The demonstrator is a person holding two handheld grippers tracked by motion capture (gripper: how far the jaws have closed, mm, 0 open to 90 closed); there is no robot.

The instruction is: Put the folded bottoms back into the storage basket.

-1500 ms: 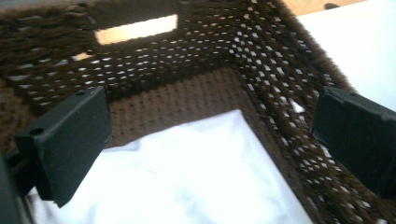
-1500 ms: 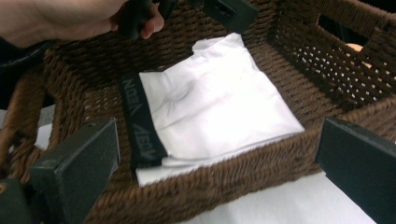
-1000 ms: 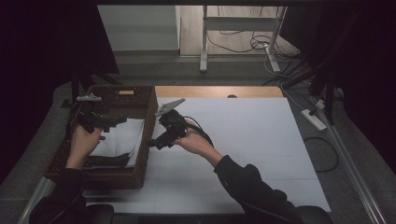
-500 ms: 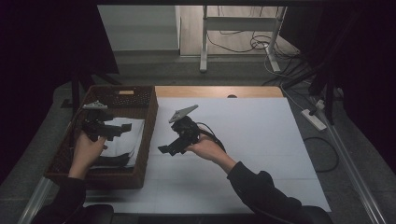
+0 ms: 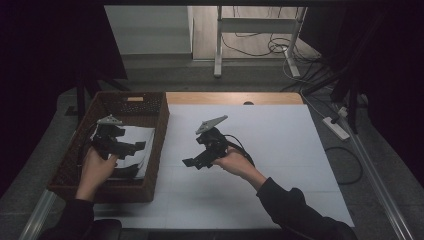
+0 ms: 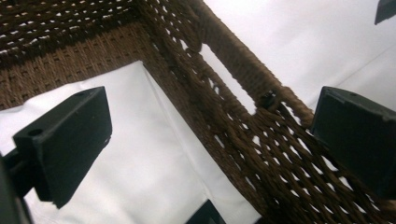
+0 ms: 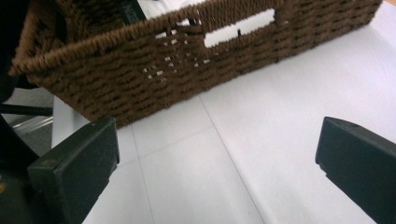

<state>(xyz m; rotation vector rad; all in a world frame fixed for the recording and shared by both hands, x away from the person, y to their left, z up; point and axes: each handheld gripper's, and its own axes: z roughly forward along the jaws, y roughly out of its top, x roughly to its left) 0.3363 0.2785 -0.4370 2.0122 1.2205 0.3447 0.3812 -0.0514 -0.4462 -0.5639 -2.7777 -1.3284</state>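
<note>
A brown wicker basket stands at the table's left. Inside it lie a folded white cloth and something dark beneath it. My left gripper hovers over the cloth inside the basket, open and holding nothing. In the left gripper view my left gripper has its jaws spread wide over the white cloth and the basket wall. My right gripper hangs open over the white table top, just right of the basket. In the right gripper view my right gripper faces the basket's outer wall, empty.
A wooden strip runs along the table's far edge. On the floor to the right lie a power strip and cables. A metal frame stands behind the table. Bare white surface spreads right of the basket.
My right gripper has drawn away from the basket, rightward over the white table. My left gripper has shifted slightly nearer to me inside the basket. Both stay open.
</note>
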